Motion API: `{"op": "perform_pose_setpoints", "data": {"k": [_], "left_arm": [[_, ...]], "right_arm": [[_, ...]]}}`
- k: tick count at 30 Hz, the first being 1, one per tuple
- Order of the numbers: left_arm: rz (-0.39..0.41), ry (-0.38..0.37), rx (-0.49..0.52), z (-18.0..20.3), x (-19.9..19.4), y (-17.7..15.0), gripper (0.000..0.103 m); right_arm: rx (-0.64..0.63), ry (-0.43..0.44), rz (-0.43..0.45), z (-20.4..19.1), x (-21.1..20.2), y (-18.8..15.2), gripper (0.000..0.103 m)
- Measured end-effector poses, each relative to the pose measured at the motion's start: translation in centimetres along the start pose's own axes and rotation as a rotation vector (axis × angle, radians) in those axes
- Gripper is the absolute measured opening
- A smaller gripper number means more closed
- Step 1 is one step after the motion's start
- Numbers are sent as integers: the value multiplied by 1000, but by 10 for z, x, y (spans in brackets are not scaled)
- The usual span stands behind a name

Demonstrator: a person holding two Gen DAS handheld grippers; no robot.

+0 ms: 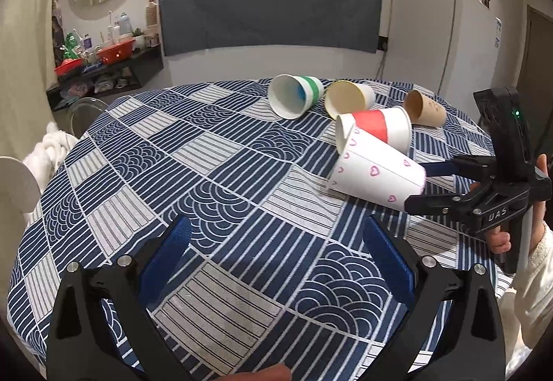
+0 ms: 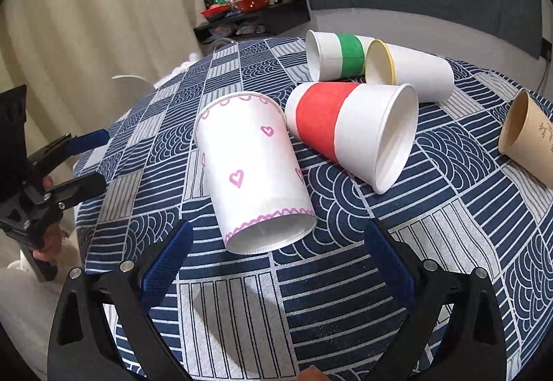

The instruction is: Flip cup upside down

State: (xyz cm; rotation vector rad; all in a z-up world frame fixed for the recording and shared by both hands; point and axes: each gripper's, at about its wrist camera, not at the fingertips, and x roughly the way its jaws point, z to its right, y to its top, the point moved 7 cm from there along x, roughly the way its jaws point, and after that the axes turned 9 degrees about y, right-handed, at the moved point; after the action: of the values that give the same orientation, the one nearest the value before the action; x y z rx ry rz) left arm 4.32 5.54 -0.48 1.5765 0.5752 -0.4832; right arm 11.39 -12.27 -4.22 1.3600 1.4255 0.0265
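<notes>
A white paper cup with pink hearts lies on its side on the blue patterned tablecloth, its base toward my right gripper. That gripper is open, its blue pads just short of the cup's base, one on each side. In the left wrist view the heart cup lies at the right with the right gripper open at its base. My left gripper is open and empty over the near part of the table, apart from all cups.
A red-banded cup, a green-banded cup, a yellow-rimmed white cup and a brown cup lie on their sides behind and right of the heart cup. The red-banded cup touches it. A chair stands at the table's left edge.
</notes>
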Motion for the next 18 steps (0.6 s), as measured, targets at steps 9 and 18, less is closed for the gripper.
{"op": "perform_pose_setpoints", "data": {"k": [9, 18], "left_arm": [[-44, -26, -18, 1, 10, -7, 97], [-23, -29, -6, 7, 1, -7, 97]], "right_arm": [[84, 61, 10, 8, -10, 4, 15], [66, 21, 50, 7, -20, 9, 88]]}}
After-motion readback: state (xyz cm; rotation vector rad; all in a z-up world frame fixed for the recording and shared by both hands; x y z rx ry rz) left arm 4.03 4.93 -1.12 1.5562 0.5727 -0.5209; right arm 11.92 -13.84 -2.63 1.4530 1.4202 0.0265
